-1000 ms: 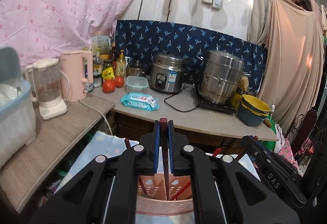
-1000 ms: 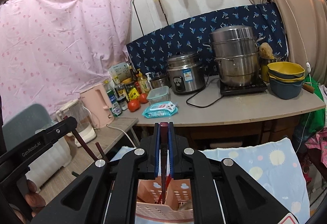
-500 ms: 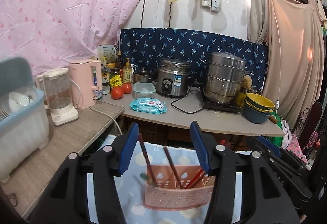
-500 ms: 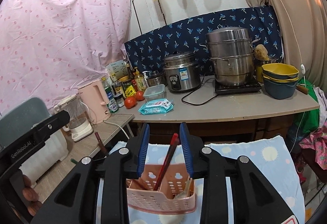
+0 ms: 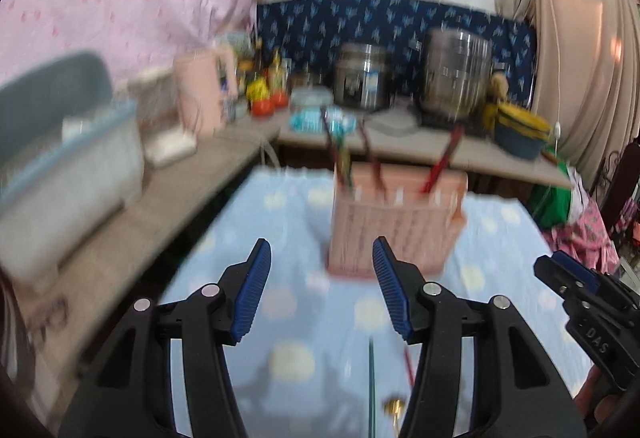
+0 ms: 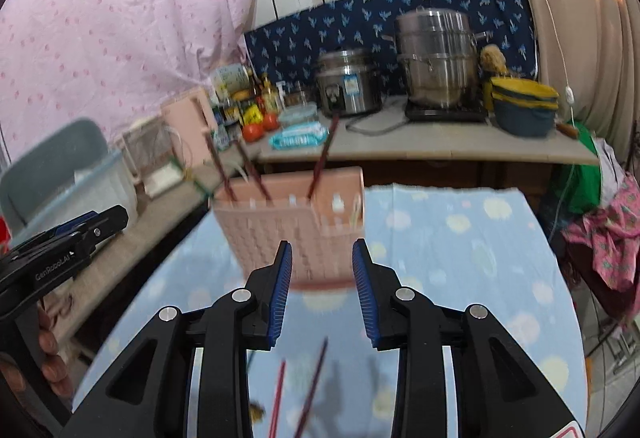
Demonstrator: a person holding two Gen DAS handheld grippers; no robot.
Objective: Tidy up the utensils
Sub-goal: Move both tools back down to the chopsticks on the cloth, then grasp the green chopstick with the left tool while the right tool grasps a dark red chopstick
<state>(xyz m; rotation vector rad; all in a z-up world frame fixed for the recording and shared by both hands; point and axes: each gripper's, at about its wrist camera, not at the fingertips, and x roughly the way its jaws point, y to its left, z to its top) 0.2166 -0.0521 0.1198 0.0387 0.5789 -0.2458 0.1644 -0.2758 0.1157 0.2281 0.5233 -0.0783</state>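
Observation:
A pink slotted utensil basket [image 5: 396, 222] [image 6: 296, 222] stands on the pale blue dotted cloth [image 5: 280, 222] with several dark red and green chopsticks upright in it. My left gripper [image 5: 318, 250] is open and empty, short of the basket and a little left of it. My right gripper [image 6: 322, 250] is open too, with nothing between its blue pads, just in front of the basket wall. Loose on the cloth under the grippers lie a green chopstick [image 5: 372, 386], a red chopstick [image 5: 408, 362] and two dark red chopsticks [image 6: 312, 386]. The left wrist view is motion-blurred.
A counter [image 6: 440, 146] behind the cloth holds a rice cooker [image 6: 348, 82], a steel steamer pot [image 6: 436, 58], stacked bowls [image 6: 524, 106], tomatoes and bottles. On the left shelf stand a pink kettle [image 5: 204, 90], a blender and a dish bin [image 5: 68, 174]. A hand [image 6: 48, 358] grips the left tool.
Both grippers were shut on chopsticks above the basket; they opened, left the chopsticks standing in it, and drew back and down, so the basket now lies ahead of the fingertips.

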